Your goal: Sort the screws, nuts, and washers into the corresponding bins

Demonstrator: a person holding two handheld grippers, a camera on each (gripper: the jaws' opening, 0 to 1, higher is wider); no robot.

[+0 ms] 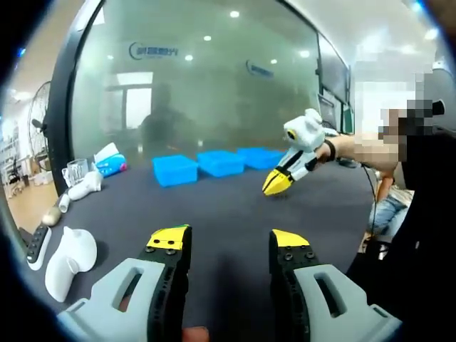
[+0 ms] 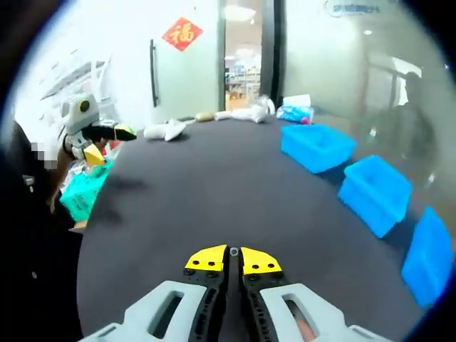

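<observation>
Dark grey matting covers the table [image 1: 228, 206], which stands before a frosted glass wall.

Left gripper view: the left gripper [image 1: 229, 246] hangs over the near part of the table with its yellow-tipped jaws set wide and nothing between them. Three blue bins [image 1: 175, 169] [image 1: 221, 162] [image 1: 259, 157] stand in a row at the far side, close against the glass. The right gripper [image 1: 276, 182] comes in from the right, low over the mat and nearer than the bins, its tips closed to a point. White gripper-like devices [image 1: 70, 260] and a remote-like item [image 1: 38, 246] lie at the near left; a clear jug [image 1: 75, 172] and a blue-and-white packet [image 1: 110, 162] stand far left.

Right gripper view: the right gripper [image 2: 233, 261] has its jaws drawn narrow, and a small ring-shaped part [image 2: 234, 251], apparently a nut or washer, sits clamped at the tips. The same bins [image 2: 317, 146] [image 2: 376, 192] [image 2: 429, 256] run along the right, well apart from the tips. The left gripper [image 2: 108, 142] shows at the far left.

Judged step: carrying the part to its bin. Maintain grip pressure, travel level, identify the part type first, and release only when the tips are inside the correct bin's walls.

Limits: the part is too small to tell nut from washer. Bin contents are hidden by their walls, and no labels are legible. The nearest bin is cut off at the edge of the right gripper view. Loose hardware on the mat cannot be made out.
</observation>
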